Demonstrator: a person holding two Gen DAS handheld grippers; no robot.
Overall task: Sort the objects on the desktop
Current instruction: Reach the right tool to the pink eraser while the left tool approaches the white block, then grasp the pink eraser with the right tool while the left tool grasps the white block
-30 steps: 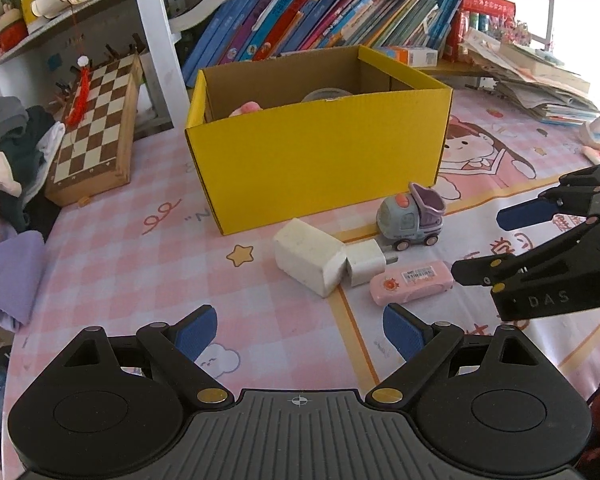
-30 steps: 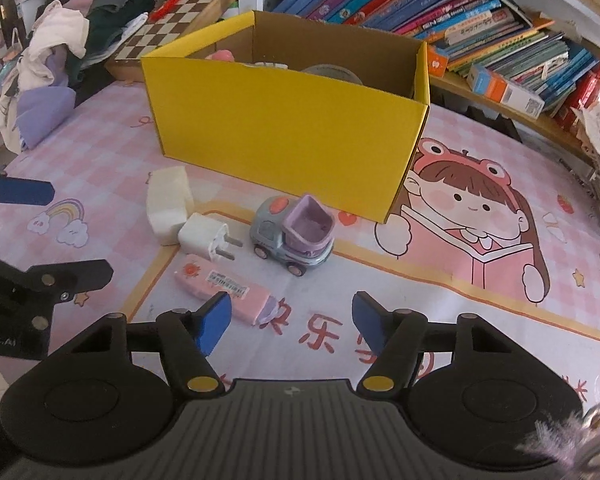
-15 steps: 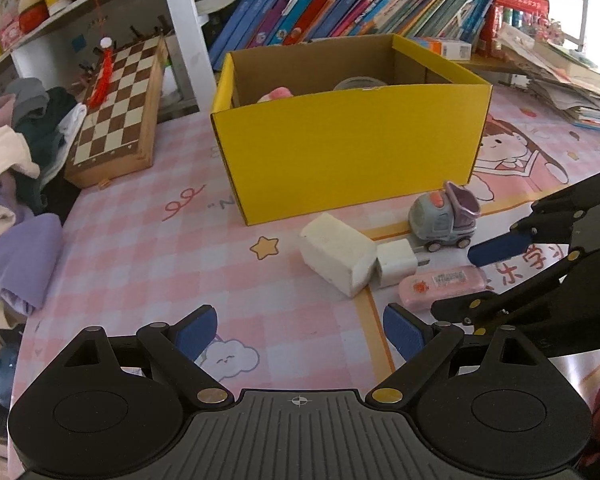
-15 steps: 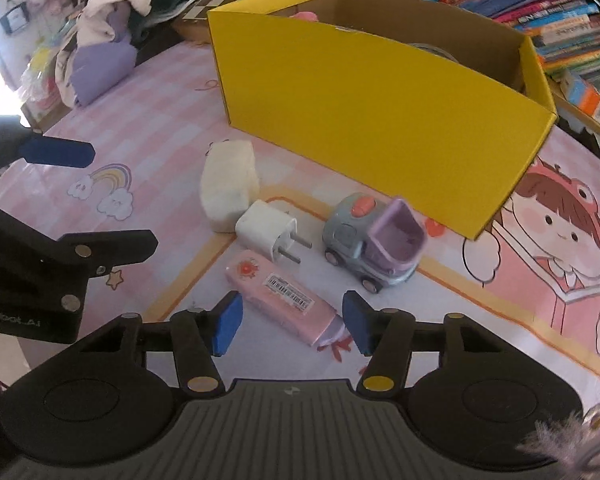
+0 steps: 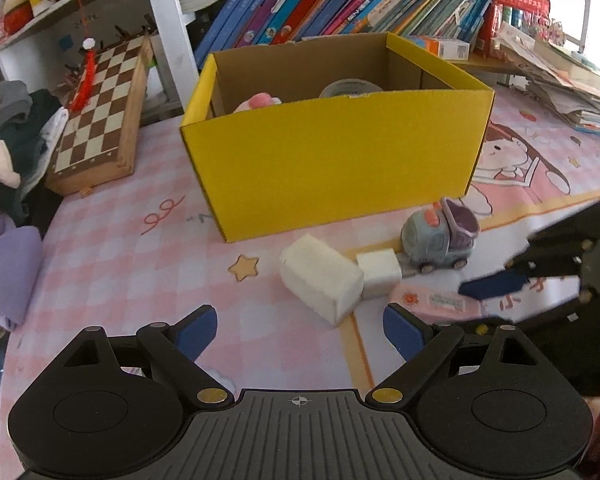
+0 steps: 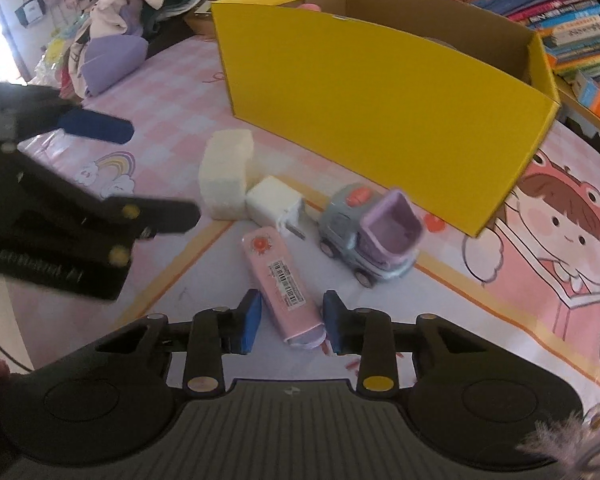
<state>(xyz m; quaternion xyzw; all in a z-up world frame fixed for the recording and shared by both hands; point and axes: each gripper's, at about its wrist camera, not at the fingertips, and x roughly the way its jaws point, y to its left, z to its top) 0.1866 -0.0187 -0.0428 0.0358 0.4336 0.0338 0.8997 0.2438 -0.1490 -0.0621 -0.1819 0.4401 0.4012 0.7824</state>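
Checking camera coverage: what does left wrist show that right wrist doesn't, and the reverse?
Left wrist only: inside the yellow box, a pink toy and a tape roll; the full chessboard.

Right wrist only: the right gripper with its fingers either side of the pink case, and the barcode on it.

Both: box, white block, charger, toy truck, pink case, books.

Left hand-held gripper: jaws spread wide, nothing between them, held low and level. Right hand-held gripper: jaws partly apart, blue pads not pressed together.
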